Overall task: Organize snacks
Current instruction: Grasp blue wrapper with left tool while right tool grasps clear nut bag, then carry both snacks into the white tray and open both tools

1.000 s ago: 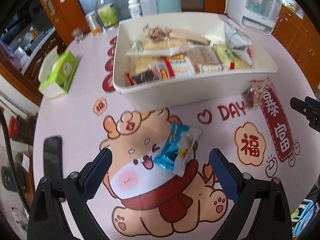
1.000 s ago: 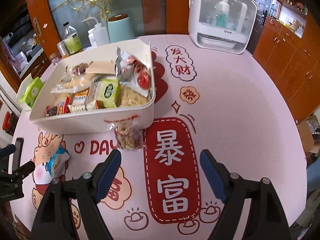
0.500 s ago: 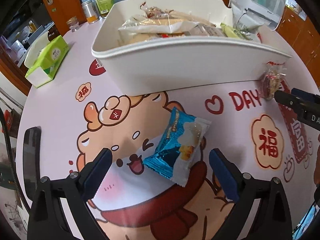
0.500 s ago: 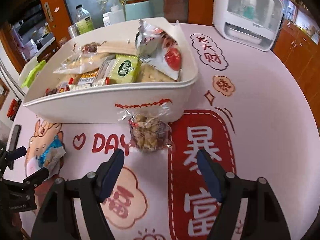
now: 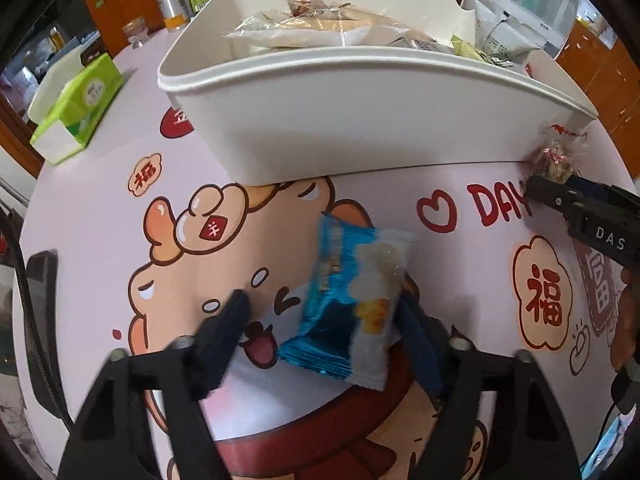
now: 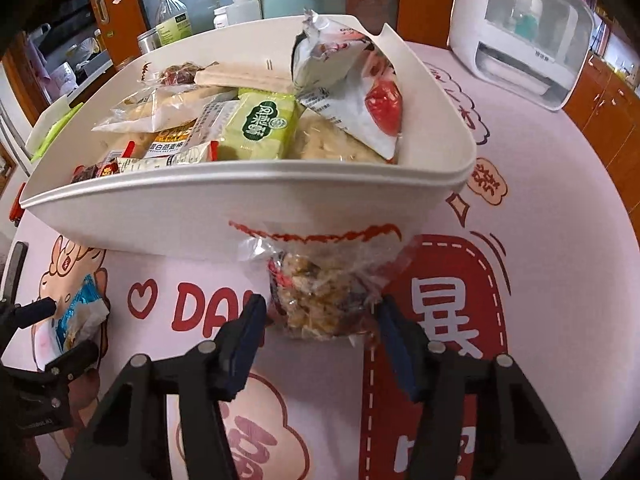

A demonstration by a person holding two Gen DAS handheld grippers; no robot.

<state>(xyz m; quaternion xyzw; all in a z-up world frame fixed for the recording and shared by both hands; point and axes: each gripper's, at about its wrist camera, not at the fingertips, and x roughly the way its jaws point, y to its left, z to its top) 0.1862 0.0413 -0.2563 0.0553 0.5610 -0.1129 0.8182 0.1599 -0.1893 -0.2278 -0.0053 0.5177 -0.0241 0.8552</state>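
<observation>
Left gripper point(image 5: 320, 312) closing – blue packet point(image 5: 348, 300) between; right gripper point(image 6: 320, 312) closing – nut bag point(image 6: 320, 296) between.

My pink bench point(image 5: 100, 208) wears a cartoon print: a tan puppy with a red scarf, red hearts, red lettering and cream clouds bearing red characters. The bin point(image 5: 360, 120) is plain white. One snack packet point(image 5: 348, 300) shines metallic blue and white with a yellow patch; the other bag point(image 6: 320, 300) is clear, red-edged, its filling mottled tan and brown. The tissue box point(image 5: 76, 112) is lime green and white. Both of my grippers are black with dark blue pads.
</observation>
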